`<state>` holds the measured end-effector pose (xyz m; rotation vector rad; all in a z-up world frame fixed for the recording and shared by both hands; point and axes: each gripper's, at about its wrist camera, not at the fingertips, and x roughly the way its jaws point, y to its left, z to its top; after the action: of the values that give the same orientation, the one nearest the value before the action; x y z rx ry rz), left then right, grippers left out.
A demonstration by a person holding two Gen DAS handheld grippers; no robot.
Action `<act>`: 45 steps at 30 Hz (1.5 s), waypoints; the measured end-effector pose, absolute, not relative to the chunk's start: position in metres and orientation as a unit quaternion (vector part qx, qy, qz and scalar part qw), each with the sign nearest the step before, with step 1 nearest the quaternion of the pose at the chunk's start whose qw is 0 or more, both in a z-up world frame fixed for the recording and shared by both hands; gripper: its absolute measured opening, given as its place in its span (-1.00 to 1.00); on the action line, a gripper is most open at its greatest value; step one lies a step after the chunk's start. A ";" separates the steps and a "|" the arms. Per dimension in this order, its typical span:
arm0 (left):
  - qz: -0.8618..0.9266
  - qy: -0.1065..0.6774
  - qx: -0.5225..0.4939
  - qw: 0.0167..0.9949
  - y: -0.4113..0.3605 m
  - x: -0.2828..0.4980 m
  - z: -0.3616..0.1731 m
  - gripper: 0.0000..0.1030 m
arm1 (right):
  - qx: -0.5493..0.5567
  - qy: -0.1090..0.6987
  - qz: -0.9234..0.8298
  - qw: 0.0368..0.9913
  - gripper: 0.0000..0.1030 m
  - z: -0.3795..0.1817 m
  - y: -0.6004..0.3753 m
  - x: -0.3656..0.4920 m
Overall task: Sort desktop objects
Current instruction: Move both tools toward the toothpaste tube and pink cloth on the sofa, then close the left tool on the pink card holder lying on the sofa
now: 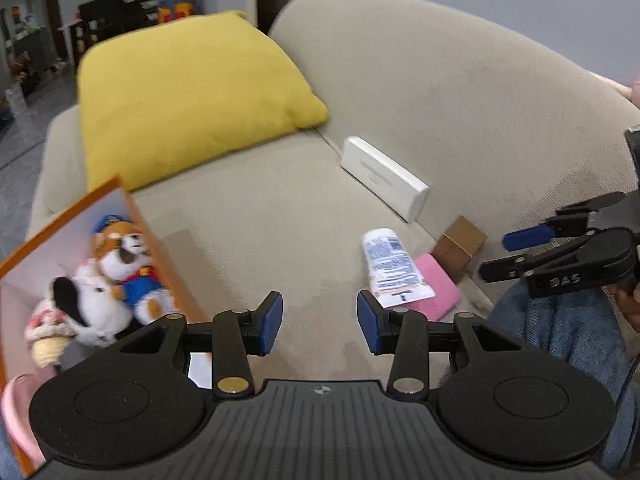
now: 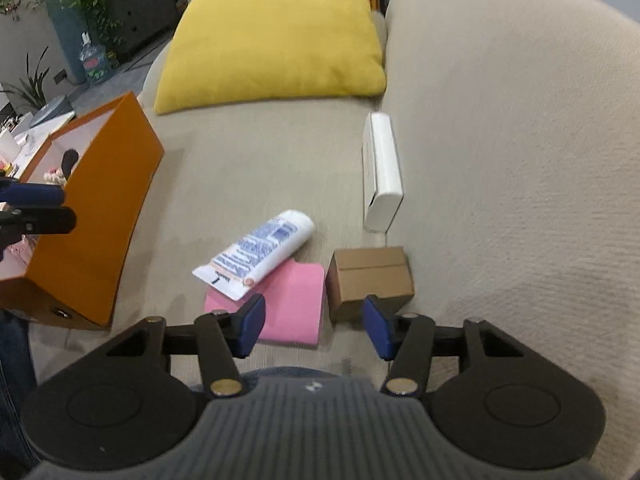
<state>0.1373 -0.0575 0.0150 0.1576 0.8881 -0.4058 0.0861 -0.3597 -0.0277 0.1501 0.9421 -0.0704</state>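
On the beige sofa seat lie a white tube (image 2: 260,252) with blue print, a pink pad (image 2: 292,304) under its flat end, a small brown cardboard box (image 2: 372,276) and a long white box (image 2: 382,168) against the backrest. My right gripper (image 2: 314,326) hovers open just in front of the pink pad and the brown box, gripping nothing. My left gripper (image 1: 320,322) is open over bare seat, between the orange box (image 1: 60,220) and the tube (image 1: 394,266). Plush toys (image 1: 124,260) lie inside the orange box. The right gripper (image 1: 508,254) shows at the left wrist view's right edge.
A yellow cushion (image 1: 188,92) rests at the far end of the seat, against the curved sofa backrest (image 2: 500,140). The orange box (image 2: 100,208) stands at the seat's left edge. A person's jeans-clad leg (image 1: 560,328) is on the right. Furniture and plants stand beyond the sofa.
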 end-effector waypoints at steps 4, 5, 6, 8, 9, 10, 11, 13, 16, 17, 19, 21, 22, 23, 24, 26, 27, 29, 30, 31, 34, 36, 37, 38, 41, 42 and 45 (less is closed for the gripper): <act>-0.230 0.424 0.099 0.870 -0.081 0.144 0.007 -0.07 | 0.057 0.471 -0.026 0.880 -0.06 -0.035 -0.357 0.094; -0.240 0.422 0.115 0.866 -0.089 0.145 0.004 -0.07 | 0.053 0.477 -0.023 0.877 -0.07 -0.037 -0.357 0.097; -0.252 0.421 0.130 0.861 -0.096 0.144 0.002 -0.07 | 0.052 0.480 -0.021 0.876 -0.12 -0.038 -0.357 0.098; -0.274 0.421 0.163 0.850 -0.110 0.143 -0.005 -0.07 | 0.056 0.486 -0.018 0.872 -0.16 -0.040 -0.358 0.102; -0.282 0.422 0.179 0.843 -0.116 0.143 -0.009 -0.07 | 0.055 0.489 -0.019 0.870 -0.17 -0.041 -0.358 0.104; -0.287 0.423 0.191 0.838 -0.121 0.143 -0.013 -0.07 | 0.054 0.495 -0.016 0.867 -0.21 -0.043 -0.358 0.107; -0.290 0.426 0.201 0.833 -0.125 0.143 -0.017 -0.06 | 0.055 0.502 -0.011 0.863 -0.22 -0.044 -0.357 0.109; -0.289 0.445 0.201 0.824 -0.129 0.147 -0.026 -0.05 | 0.076 0.531 0.004 0.844 -0.22 -0.050 -0.358 0.116; -0.276 0.477 0.156 0.820 -0.126 0.157 -0.038 -0.04 | 0.107 0.560 0.013 0.822 -0.22 -0.057 -0.362 0.128; -0.271 0.489 0.130 0.819 -0.124 0.159 -0.041 -0.04 | 0.111 0.564 0.012 0.819 -0.22 -0.058 -0.363 0.132; -0.257 0.515 0.087 0.813 -0.120 0.165 -0.050 -0.04 | 0.117 0.580 0.015 0.806 -0.22 -0.063 -0.365 0.141; -0.241 0.524 0.067 0.814 -0.119 0.168 -0.058 -0.04 | 0.120 0.600 0.020 0.791 -0.22 -0.068 -0.364 0.150; -0.236 0.529 0.061 0.812 -0.119 0.169 -0.062 -0.04 | 0.117 0.605 0.021 0.787 -0.17 -0.070 -0.363 0.154; -0.232 0.535 0.057 0.811 -0.119 0.170 -0.065 -0.04 | 0.114 0.607 0.021 0.786 -0.12 -0.071 -0.363 0.157; -0.228 0.539 0.054 0.809 -0.118 0.171 -0.068 -0.04 | 0.115 0.611 0.020 0.783 -0.06 -0.073 -0.363 0.161; -0.222 0.541 0.053 0.809 -0.118 0.172 -0.070 -0.04 | 0.133 0.623 0.025 0.770 -0.06 -0.078 -0.364 0.169; -0.219 0.540 0.054 0.811 -0.117 0.172 -0.070 -0.04 | 0.140 0.627 0.028 0.766 -0.06 -0.081 -0.364 0.172; -0.216 0.535 0.059 0.815 -0.114 0.172 -0.067 -0.04 | 0.150 0.629 0.028 0.763 -0.04 -0.084 -0.363 0.176; -0.214 0.535 0.060 0.815 -0.114 0.172 -0.066 -0.04 | 0.158 0.627 0.029 0.763 0.00 -0.084 -0.364 0.179; -0.212 0.536 0.060 0.815 -0.113 0.173 -0.066 -0.04 | 0.170 0.621 0.028 0.765 0.01 -0.084 -0.364 0.181; -0.202 0.534 0.063 0.819 -0.110 0.175 -0.065 -0.04 | 0.194 0.602 0.031 0.774 -0.05 -0.084 -0.360 0.183; -0.193 0.536 0.061 0.819 -0.109 0.177 -0.067 -0.04 | 0.205 0.589 0.033 0.781 -0.25 -0.084 -0.356 0.183; -0.192 0.537 0.059 0.819 -0.110 0.177 -0.069 -0.04 | 0.216 0.583 0.035 0.783 -0.45 -0.084 -0.355 0.183; -0.190 0.538 0.059 0.819 -0.110 0.178 -0.070 -0.04 | 0.230 0.580 0.040 0.780 -0.51 -0.086 -0.355 0.183; -0.188 0.535 0.063 0.821 -0.112 0.176 -0.069 -0.04 | 0.213 0.581 0.035 0.785 -0.60 -0.084 -0.348 0.181; -0.189 0.535 0.059 0.821 -0.112 0.176 -0.068 -0.04 | 0.194 0.584 0.029 0.788 -0.45 -0.081 -0.344 0.178; -0.196 0.542 0.036 0.817 -0.111 0.179 -0.071 -0.04 | 0.157 0.588 0.010 0.793 -0.01 -0.074 -0.340 0.168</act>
<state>0.1791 -0.1108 -0.0709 0.0766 1.1551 -0.4170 0.1679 -0.3405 -0.0742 0.3386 1.2644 0.0223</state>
